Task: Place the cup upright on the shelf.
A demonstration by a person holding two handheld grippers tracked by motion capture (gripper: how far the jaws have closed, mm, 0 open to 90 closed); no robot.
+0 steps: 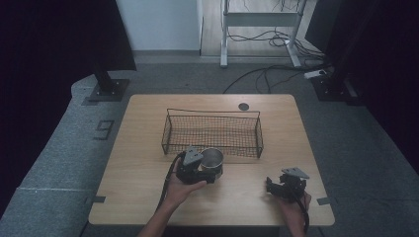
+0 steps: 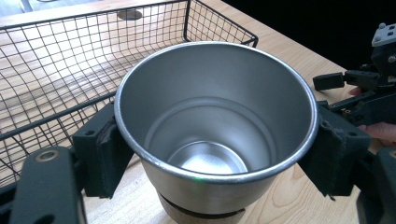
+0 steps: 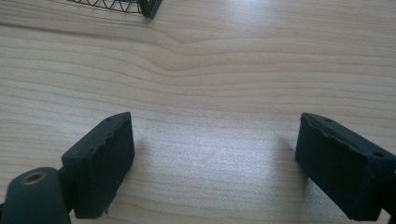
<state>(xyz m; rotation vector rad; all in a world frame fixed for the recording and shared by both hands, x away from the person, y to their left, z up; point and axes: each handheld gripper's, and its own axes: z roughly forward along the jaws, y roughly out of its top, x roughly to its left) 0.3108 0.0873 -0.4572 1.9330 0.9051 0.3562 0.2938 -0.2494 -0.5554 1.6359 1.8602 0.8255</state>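
a steel cup stands upright on the wooden table, just in front of the wire basket and a little left of the middle of the table's near half. the left gripper is clamped on it, one black jaw pressed to each side of the cup's wall just under the rim. in the left gripper view the cup is seen from above, bare inside, its rim bright and round, with the left gripper holding it from both sides and the basket just beyond it on the left. the basket sits near the table's far edge, roughly centred, with nothing inside it. a small dark round disc lies on the table between the basket and the far edge. the right gripper rests near the table's near right corner, held in the person's hand, well apart from the cup. in the right gripper view the right gripper has its jaws spread wide over bare wood, nothing between them, and a corner of the basket shows at the top edge. the left gripper view also catches the right gripper at its right edge.
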